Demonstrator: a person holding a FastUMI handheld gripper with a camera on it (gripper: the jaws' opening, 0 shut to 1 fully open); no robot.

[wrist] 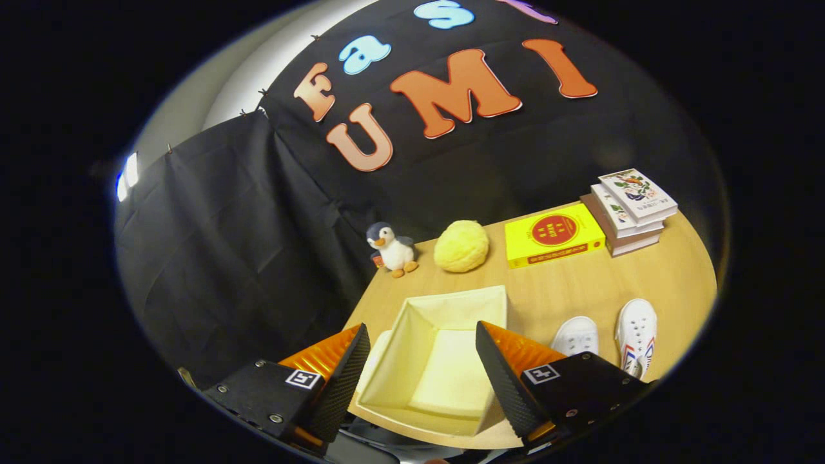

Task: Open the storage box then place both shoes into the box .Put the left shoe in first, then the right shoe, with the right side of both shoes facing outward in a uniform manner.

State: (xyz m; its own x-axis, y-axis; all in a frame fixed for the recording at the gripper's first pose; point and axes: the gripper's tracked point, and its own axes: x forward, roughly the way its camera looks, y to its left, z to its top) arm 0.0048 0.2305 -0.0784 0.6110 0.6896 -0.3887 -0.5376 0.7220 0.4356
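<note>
The tool [422, 367] sat at the bottom of the frame with its two fingers [341, 380] spread wide, holding nothing. Between and just beyond them lay the storage box [445, 309], a cream fabric box, already open, its pale inside bare. It rested on the light wooden surface [670, 277], close to the surface's near edge.

To the lower right of the frame, beyond the right finger and beside the box, stood two white shoes. The nearer shoe [575, 335] was partly hidden behind the finger's black housing; the other shoe [637, 335] stood just beside it, showing laces and red and blue stripes on its side. Both toes pointed away from the tool.

Along the far side of the surface, across the middle of the frame, sat a small penguin toy [392, 248], a yellow fuzzy ball [461, 245], a yellow book [554, 235] lying flat, and a stack of books [628, 209] at the right end. Black cloth [219, 258] hung behind.
</note>
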